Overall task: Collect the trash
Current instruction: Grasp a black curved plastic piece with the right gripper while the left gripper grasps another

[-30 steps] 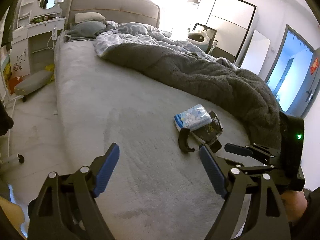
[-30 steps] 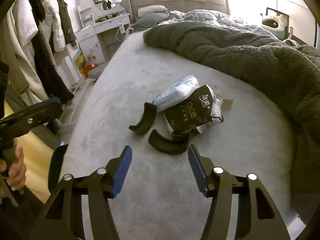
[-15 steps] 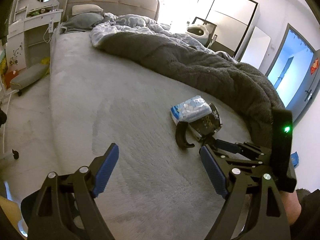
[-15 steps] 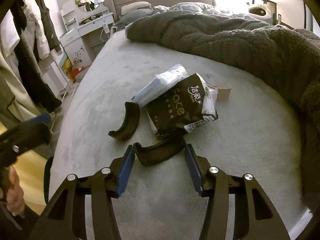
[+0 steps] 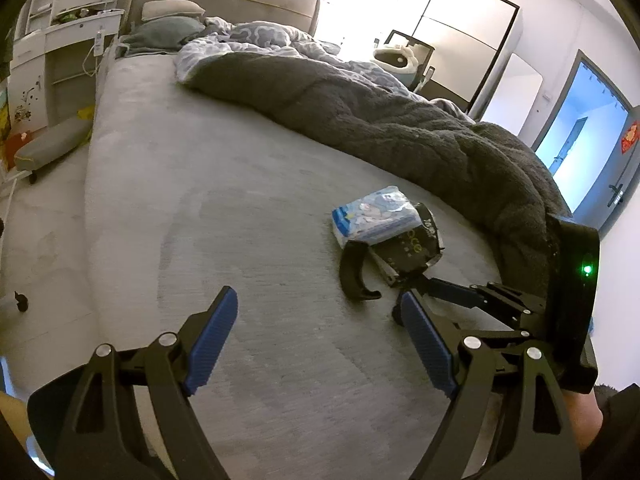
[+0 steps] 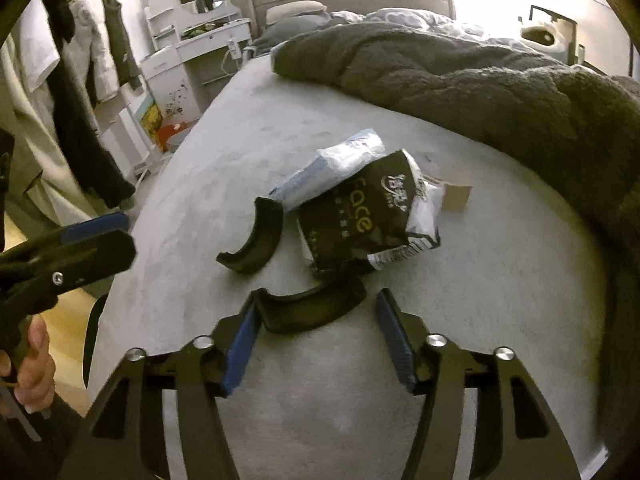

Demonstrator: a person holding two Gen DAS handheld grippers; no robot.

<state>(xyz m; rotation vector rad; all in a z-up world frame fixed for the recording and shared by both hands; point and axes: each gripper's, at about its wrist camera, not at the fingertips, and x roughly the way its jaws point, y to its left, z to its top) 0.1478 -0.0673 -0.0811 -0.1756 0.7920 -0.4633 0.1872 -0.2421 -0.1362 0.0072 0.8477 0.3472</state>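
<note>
**A:** What are the right tongs doing?

**B:** The right gripper [image 6: 316, 336], low in the frame's centre, is closing its jaws. A curved black plastic piece [image 6: 310, 310], a smooth trough-shaped arc, lies between them. Its left end touches the ribbed blue left pad [image 6: 240, 350]; the right pad stands clear of it, so nothing is clenched yet.

**A:** And the left?

**B:** The left gripper [image 5: 320, 344] is released, its jaws spread wide over bare bedding with nothing between them. Its matte black arms carry the same ribbed blue pads.

**A:** Where is the trash?

**B:** Just above the right jaws, mid-frame. A second curved black piece [image 6: 252, 242] lies to the upper left of the first, apart from it. Beside it sits a crinkled glossy black wrapper [image 6: 360, 220] with pale lettering, its lower edge over the far end of the first piece. A soft blue-and-white tissue pack [image 6: 332, 166] lies partly under the wrapper, and a small brown cardboard scrap [image 6: 456, 196] shows at its right.

**A:** What surrounds it?

**B:** All of it rests on a short-pile grey bed cover [image 6: 500, 300]. A thick, fuzzy dark grey blanket [image 6: 480, 92] is bunched across the upper right. A white dressing table [image 6: 192, 56] with a round mirror stands at upper left, and a person's hand [image 6: 32, 376] holds the other tool at the left edge.
</note>
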